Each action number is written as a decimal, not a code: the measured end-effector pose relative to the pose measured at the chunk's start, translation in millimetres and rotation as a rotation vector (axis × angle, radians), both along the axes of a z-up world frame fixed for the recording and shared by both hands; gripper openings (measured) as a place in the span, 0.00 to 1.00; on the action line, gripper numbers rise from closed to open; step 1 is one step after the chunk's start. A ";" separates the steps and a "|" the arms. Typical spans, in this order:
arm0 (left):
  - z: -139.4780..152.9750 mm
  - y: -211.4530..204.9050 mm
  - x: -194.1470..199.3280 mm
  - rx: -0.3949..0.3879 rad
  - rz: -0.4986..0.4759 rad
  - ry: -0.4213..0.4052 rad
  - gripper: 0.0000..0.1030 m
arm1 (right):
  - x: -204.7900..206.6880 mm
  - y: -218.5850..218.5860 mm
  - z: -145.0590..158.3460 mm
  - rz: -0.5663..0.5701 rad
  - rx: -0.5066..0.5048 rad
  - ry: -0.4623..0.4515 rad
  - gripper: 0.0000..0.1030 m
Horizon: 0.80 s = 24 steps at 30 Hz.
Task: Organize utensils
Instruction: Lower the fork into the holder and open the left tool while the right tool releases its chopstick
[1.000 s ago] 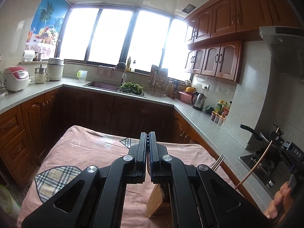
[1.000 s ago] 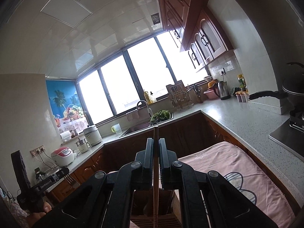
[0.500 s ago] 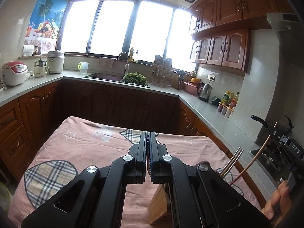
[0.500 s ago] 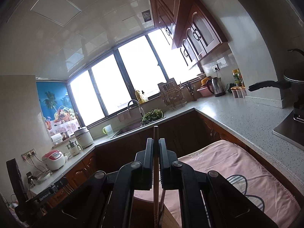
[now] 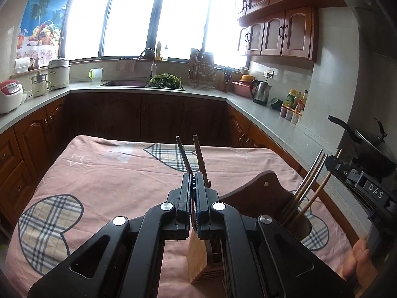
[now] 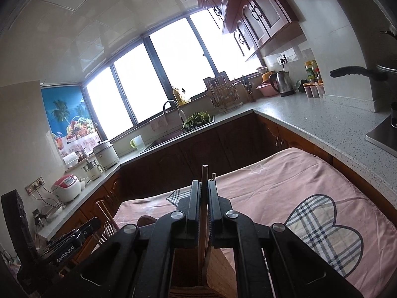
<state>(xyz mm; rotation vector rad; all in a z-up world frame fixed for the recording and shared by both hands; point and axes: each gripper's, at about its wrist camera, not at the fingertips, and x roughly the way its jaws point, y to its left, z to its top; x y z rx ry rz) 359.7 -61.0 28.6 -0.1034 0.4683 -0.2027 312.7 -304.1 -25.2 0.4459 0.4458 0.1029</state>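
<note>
Left gripper [image 5: 193, 177]: jaws drawn together, only a thin slit between the pads, nothing plainly pinched. Just past the tips, two dark sticks [image 5: 183, 154] rising side by side and leaning slightly left; cannot tell whether either touches the pads.

Right gripper [image 6: 204, 185]: clamped on a wooden chopstick [image 6: 205, 173], which stands upright between the pads with its blunt top poking just above the tips. Close beside that top, to the right, a thinner metal tip.

From the left wrist view, the same wooden chopstick slanting down from the right gripper into the round dark cup at the right end of the utensil holder [image 5: 266, 182]. Sharing that cup, a pair of metal chopsticks [image 5: 309, 177], leaning right. Holder made of a dark brown back panel with a small hole and a pale bamboo block lower down, directly under the left gripper. At the far right edge, fingers of the right hand [image 5: 357, 255] wrapped around the gripper's handle.

Below all of this, a pink tablecloth [image 5: 111, 173] with plaid hearts and pale stars, the holder standing on its near right part.

Farther out, on the grey counter: a steel kettle [image 5: 260, 92] at the right corner, a red-and-white rice cooker [image 5: 8, 95] on the left, a black wok [image 5: 372, 144] at the right.
</note>
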 end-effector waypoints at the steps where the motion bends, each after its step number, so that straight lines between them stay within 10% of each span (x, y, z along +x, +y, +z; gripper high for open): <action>1: -0.6 -2.0 -1.0 0.004 -0.004 -0.004 0.02 | 0.3 0.4 -2.5 0.005 0.001 0.010 0.05; 24: 0.4 4.1 -0.4 -0.055 -0.040 0.016 0.04 | 3.6 2.0 -10.4 0.035 0.020 0.069 0.10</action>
